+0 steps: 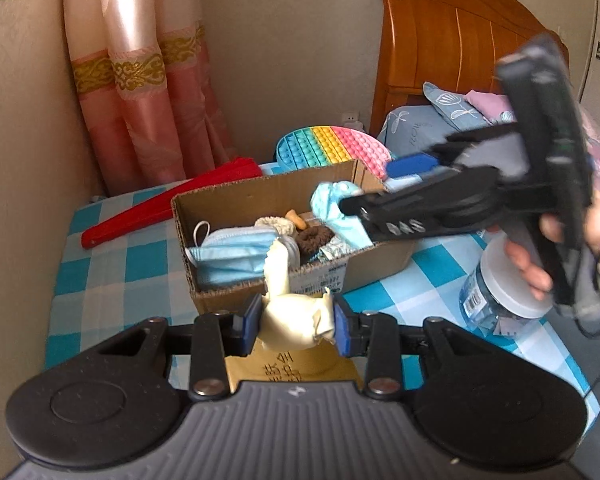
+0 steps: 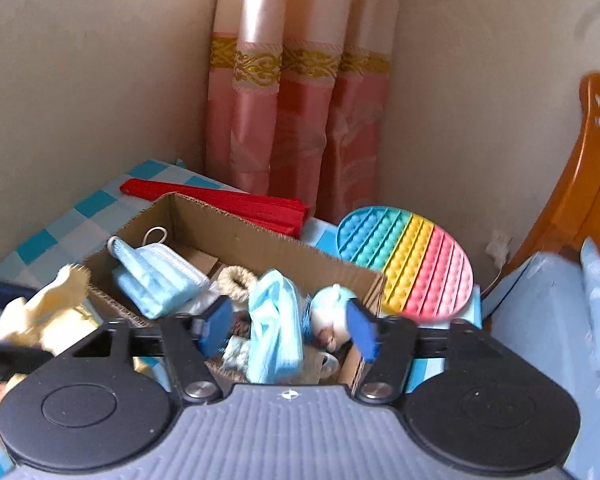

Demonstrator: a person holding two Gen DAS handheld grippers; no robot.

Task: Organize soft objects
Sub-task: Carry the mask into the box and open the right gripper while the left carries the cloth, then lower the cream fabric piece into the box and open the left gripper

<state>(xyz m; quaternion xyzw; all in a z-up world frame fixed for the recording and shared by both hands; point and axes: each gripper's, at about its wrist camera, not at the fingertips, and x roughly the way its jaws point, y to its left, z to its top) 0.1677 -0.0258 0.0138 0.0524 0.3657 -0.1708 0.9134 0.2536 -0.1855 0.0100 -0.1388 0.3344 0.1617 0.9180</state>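
An open cardboard box [image 1: 228,196] [image 2: 240,236] on the checked table holds a folded blue face mask [image 1: 232,256] [image 2: 156,276], a brown scrunchie [image 1: 314,238] and a cream scrunchie [image 2: 236,280]. My left gripper [image 1: 294,320] is shut on a crumpled cream cloth [image 1: 292,316] [image 2: 48,312] just in front of the box's near wall. My right gripper [image 2: 290,328] [image 1: 368,186] hangs over the box's right end with its jaws wide apart. A light blue mask [image 2: 276,328] [image 1: 332,208] dangles loose between them, and neither pad presses on it.
A rainbow pop-it pad [image 1: 332,148] [image 2: 412,260] leans behind the box. A red folded fan [image 1: 172,204] [image 2: 228,200] lies along its far side. A clear jar with a white lid [image 1: 500,284] stands to the right. Pink curtains, walls and a wooden bed headboard [image 1: 452,40] close in the corner.
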